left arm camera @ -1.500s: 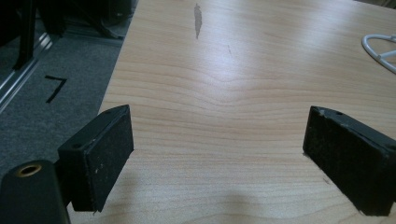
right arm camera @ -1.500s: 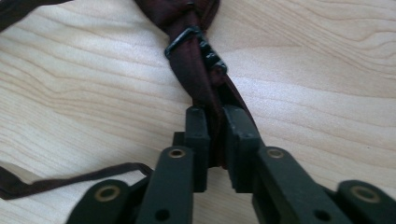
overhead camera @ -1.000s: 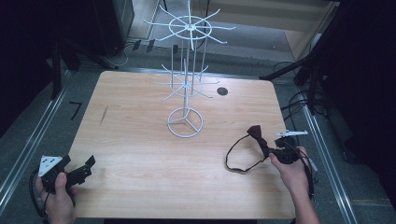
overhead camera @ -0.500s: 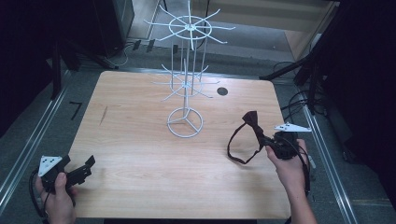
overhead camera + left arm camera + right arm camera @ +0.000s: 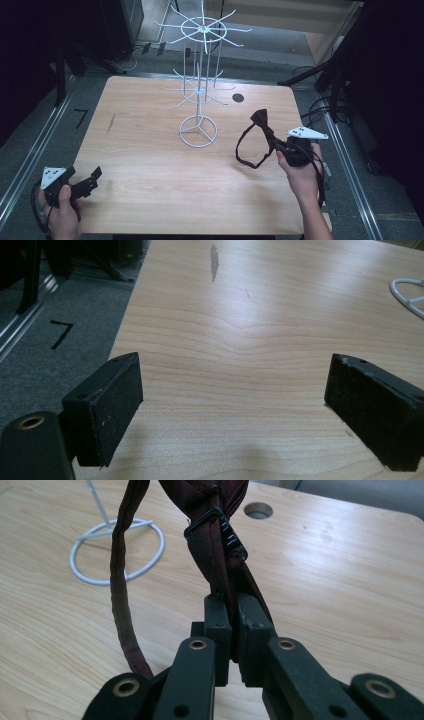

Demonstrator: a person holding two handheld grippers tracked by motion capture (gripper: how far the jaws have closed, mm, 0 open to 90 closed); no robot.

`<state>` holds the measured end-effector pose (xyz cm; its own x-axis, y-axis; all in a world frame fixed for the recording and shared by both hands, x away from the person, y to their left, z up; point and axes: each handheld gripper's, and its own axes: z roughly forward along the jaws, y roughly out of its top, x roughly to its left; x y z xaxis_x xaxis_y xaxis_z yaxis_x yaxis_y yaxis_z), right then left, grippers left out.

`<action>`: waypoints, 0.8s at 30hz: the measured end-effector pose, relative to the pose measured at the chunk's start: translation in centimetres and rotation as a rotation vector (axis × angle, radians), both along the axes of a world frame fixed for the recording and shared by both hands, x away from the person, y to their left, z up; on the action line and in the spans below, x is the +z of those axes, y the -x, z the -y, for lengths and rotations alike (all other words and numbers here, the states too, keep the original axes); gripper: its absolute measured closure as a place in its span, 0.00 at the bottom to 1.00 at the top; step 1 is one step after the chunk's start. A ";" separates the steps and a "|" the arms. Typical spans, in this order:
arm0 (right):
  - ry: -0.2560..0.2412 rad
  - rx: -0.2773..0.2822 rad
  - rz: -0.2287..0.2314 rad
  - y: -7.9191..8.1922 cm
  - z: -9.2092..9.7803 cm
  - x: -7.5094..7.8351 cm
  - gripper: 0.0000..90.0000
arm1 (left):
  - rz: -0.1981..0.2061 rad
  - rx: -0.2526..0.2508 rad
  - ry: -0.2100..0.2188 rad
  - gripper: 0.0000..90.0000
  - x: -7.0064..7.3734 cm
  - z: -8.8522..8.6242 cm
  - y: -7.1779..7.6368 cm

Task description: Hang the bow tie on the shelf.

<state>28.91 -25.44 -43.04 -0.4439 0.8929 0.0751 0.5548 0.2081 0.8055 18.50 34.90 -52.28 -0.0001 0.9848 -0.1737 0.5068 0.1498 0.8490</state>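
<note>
This looks like a lab or test room set up for recording. A bare wooden table (image 5: 150, 150) with a round cable hole (image 5: 238, 98) stands on grey carpet (image 5: 40, 150), flanked by metal floor rails (image 5: 30, 160). Loose cables (image 5: 320, 107) trail over the floor, black stand legs (image 5: 62, 70) rise in the dark surround, and a black tape mark (image 5: 80, 118) sits beside the table
</note>
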 end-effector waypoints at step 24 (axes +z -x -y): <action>-0.046 0.071 0.087 -0.8 -3.7 4.9 0.96 | -0.002 0.000 -0.002 0.10 0.0 0.0 0.0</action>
